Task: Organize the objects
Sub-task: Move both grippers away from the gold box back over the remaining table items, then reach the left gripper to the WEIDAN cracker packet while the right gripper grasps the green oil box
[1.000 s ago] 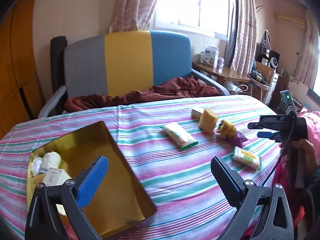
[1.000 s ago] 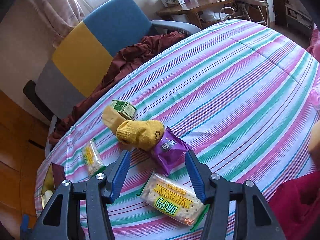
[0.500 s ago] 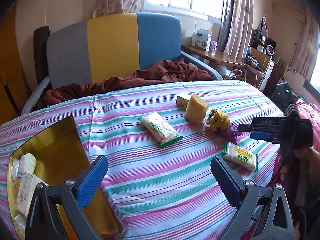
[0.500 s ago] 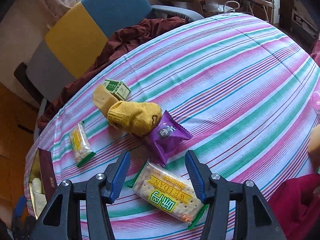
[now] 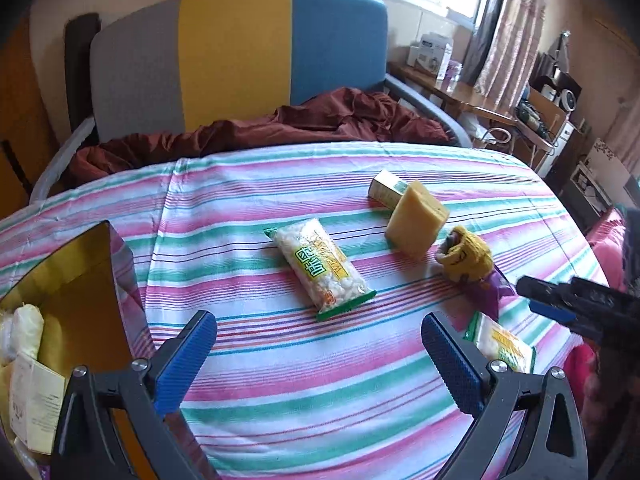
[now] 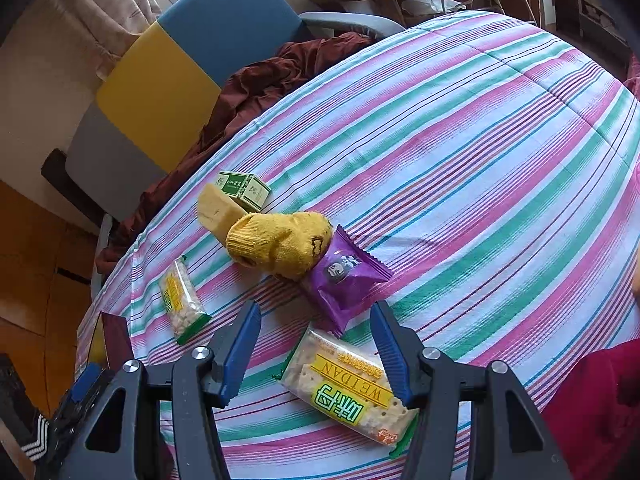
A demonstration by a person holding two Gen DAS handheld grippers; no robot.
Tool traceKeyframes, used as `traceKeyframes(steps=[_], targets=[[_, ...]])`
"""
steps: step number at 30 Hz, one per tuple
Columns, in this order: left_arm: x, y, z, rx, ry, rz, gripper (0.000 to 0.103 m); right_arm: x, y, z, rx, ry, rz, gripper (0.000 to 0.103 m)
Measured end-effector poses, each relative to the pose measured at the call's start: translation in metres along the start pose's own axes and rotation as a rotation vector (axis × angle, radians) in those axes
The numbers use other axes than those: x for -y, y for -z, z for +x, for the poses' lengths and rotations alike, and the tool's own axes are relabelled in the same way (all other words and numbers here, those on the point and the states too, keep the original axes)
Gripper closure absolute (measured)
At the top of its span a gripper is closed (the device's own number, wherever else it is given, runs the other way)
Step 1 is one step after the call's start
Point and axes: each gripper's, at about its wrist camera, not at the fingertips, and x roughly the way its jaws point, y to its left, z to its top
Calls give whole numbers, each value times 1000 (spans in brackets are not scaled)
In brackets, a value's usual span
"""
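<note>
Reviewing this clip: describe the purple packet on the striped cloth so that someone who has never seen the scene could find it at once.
Start at the striped tablecloth and find the cluster of small items in front of the right gripper. The purple packet lies just beyond the open fingers, its far end tucked under the yellow sock. It is the only purple wrapper; the WEIDAN cracker pack nearer the gripper is clear and yellow.

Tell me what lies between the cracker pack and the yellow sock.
In the right wrist view, a purple snack packet lies between the cracker pack and the yellow sock; the sock overlaps its far end.
</note>
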Motion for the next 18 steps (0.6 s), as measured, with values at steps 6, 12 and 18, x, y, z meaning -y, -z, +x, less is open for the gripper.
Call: traceKeyframes(steps=[6, 12, 18], targets=[[-3, -24, 46, -86, -56, -64, 0, 0, 0, -2, 0, -30, -3, 45], [-7, -43, 94, -177, -117, -114, 0, -5, 2, -2, -7, -45, -26, 45], [-4, -50, 127, -234, -163, -129, 0, -5, 2, -2, -12, -59, -27, 45]])
